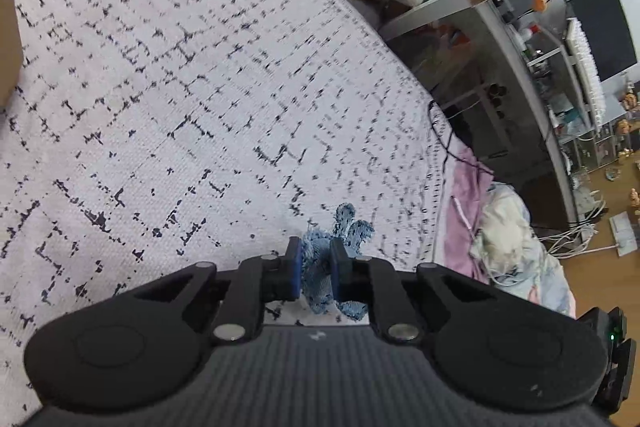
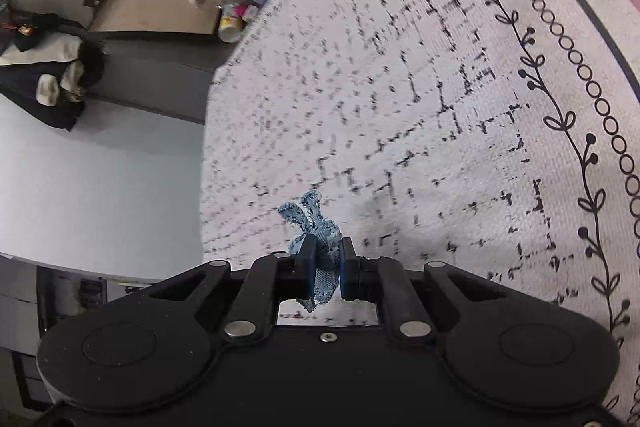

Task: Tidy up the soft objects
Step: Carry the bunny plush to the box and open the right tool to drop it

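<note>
My left tool [image 1: 316, 259] is clamped on a bunched fold of frayed blue denim cloth [image 1: 320, 279] whose loose end sticks forward past the tips, my right tool [image 2: 325, 259] pinches denim [image 2: 324, 267] likewise, both above the white black-flecked rug [image 1: 180, 87].

Denim cloth [image 1: 320, 267] mostly hidden between left gripper [image 1: 316, 259] pads; likewise at right gripper [image 2: 325, 259]. Box [image 1: 8, 39] far left, cut off by edge.
</note>
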`<state>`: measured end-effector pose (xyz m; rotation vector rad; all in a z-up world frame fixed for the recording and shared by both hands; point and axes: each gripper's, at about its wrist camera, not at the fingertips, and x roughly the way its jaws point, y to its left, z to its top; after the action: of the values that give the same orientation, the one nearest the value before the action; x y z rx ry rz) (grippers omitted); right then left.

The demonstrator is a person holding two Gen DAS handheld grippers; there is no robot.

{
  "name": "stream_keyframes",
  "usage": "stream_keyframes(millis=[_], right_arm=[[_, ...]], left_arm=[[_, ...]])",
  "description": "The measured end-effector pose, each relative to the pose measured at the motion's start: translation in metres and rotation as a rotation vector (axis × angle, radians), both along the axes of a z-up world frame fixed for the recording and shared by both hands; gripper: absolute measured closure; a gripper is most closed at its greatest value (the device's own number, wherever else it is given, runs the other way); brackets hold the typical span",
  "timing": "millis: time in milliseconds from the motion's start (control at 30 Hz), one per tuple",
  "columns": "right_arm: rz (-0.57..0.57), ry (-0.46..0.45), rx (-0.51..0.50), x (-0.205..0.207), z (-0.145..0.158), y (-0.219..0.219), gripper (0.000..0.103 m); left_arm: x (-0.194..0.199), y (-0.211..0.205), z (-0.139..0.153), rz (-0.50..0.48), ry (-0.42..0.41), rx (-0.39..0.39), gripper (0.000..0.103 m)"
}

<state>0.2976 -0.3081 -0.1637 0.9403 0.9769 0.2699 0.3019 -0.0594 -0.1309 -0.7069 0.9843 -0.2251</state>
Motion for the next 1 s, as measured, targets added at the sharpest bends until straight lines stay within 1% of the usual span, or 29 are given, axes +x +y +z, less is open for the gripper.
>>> stream_keyframes(millis=[133,300,433,633,1000], right_arm=[[0.004,-0.027,0.009,-0.013,0.011,0.01,0.091],[0.034,-0.047,0.028,-0.023,0.022,0.019,0.091],[0.06,-0.086,0.011,-0.031,0.039,0.031,0.091],[0.079,-0.121,0.012,-0.042,0.058,0.05,0.091],[0.122,-0.179,-0.044,-0.058,0.088,0.09,0.091]], left_arm=[[-0.015,0.007,0.014,0.017,-0.021,-0.001,0.092],[-0.032,0.024,0.028,0.03,-0.035,-0.025,0.094],[-0.043,0.037,0.042,0.053,-0.047,-0.041,0.094],[-0.058,0.054,0.063,0.079,-0.082,-0.042,0.094],[-0.08,0.093,0.088,0.106,-0.131,-0.052,0.094]])
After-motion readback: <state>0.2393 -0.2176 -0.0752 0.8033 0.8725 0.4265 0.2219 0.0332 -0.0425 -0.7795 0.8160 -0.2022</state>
